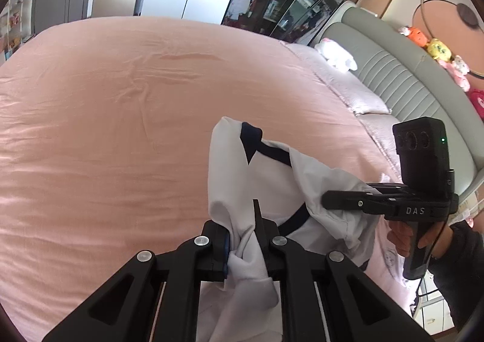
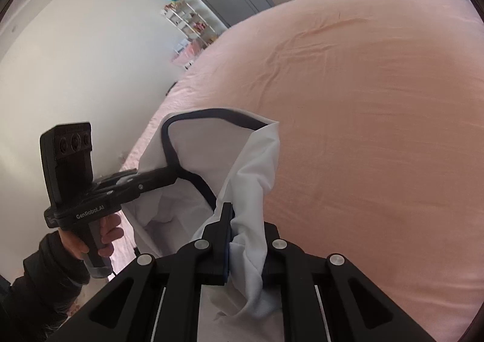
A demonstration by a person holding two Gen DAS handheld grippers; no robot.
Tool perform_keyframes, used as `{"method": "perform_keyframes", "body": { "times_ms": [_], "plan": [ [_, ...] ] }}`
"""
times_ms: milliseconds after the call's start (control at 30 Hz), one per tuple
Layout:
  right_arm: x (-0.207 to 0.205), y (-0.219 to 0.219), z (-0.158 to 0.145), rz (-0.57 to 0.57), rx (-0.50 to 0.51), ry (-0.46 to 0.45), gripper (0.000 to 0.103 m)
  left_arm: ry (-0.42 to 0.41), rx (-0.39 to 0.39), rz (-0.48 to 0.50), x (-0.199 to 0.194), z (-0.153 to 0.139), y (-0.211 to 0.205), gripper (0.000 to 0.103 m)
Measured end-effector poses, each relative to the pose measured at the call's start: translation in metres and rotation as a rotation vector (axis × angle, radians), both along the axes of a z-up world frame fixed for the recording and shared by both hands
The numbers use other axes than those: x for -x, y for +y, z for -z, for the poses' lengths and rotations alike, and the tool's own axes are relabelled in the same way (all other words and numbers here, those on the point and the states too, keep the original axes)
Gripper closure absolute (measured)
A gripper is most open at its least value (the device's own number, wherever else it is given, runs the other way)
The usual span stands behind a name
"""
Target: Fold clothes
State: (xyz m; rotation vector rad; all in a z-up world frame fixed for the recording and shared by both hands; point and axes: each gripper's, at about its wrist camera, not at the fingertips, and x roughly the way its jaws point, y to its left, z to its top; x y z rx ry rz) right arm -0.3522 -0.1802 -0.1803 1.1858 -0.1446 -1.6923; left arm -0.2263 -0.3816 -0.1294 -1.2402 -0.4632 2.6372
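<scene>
1. I have the shirt [image 1: 266, 178] lifted off the bed [image 1: 121, 100], hanging just above its near edge and held between my two grippers.
2. My left gripper [image 1: 246, 246] is clenched on a bunched wad of the white cloth; the fabric is squeezed between the pads and spills down below them.
3. My right gripper [image 2: 246, 246] is likewise clamped on a twisted fold of the shirt, near the dark-trimmed neckline [image 2: 193, 160].
4. In the left wrist view the right gripper [image 1: 326, 200] comes in from the side, away from the bed's middle, its tip buried in cloth.
5. In the right wrist view the left gripper [image 2: 169, 178] bites the cloth right at the dark trim.
6. Handling, as I judge it: the shirt is light, thin and very soft. It droops and creases wherever it is not held, so it keeps no shape of its own.
7. The weave looks smooth, perhaps a little slippery; a bunched grip like mine should hold, but a single thin layer might slide out.
8. It is not fragile, yet hard pulling between the two grippers could stretch the neckline.
9. Better holds, I think, would be the two shoulder seams either side of the neckline, so the body hangs flat toward the bed before I lay it down.
10. The bed is soft and rumpled, so the cloth may drag on it.
</scene>
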Motion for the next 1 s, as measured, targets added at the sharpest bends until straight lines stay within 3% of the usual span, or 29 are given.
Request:
{"method": "perform_keyframes", "body": {
  "times_ms": [67, 233, 400, 533, 600, 700, 833, 1000],
  "plan": [
    [-0.013, 0.011, -0.009, 0.003, 0.026, 0.010, 0.095, 0.015, -0.018, -0.004, -0.014, -0.007, 0.005, 0.095],
    [-0.063, 0.030, -0.032, 0.030, 0.043, 0.143, 0.095, 0.043, -0.075, -0.028, -0.053, -0.018, 0.011, 0.095],
    [-0.126, 0.052, -0.044, 0.071, 0.028, 0.384, 0.095, 0.075, -0.136, -0.059, -0.095, -0.017, 0.019, 0.095],
    [-0.176, 0.073, -0.037, 0.082, 0.068, 0.481, 0.095, 0.089, -0.201, -0.067, -0.126, -0.010, 0.026, 0.095],
    [-0.193, 0.086, -0.030, 0.121, 0.082, 0.503, 0.095, 0.090, -0.218, -0.071, -0.141, -0.005, 0.030, 0.095],
    [-0.208, 0.106, -0.012, 0.181, 0.118, 0.458, 0.095, 0.088, -0.230, -0.071, -0.162, 0.002, 0.036, 0.095],
    [-0.222, 0.120, 0.005, 0.197, 0.113, 0.405, 0.095, 0.076, -0.204, -0.062, -0.181, 0.008, 0.045, 0.095],
    [-0.230, 0.141, 0.008, 0.191, 0.110, 0.386, 0.094, 0.068, -0.247, -0.070, -0.202, 0.017, 0.046, 0.095]
  ]
}}
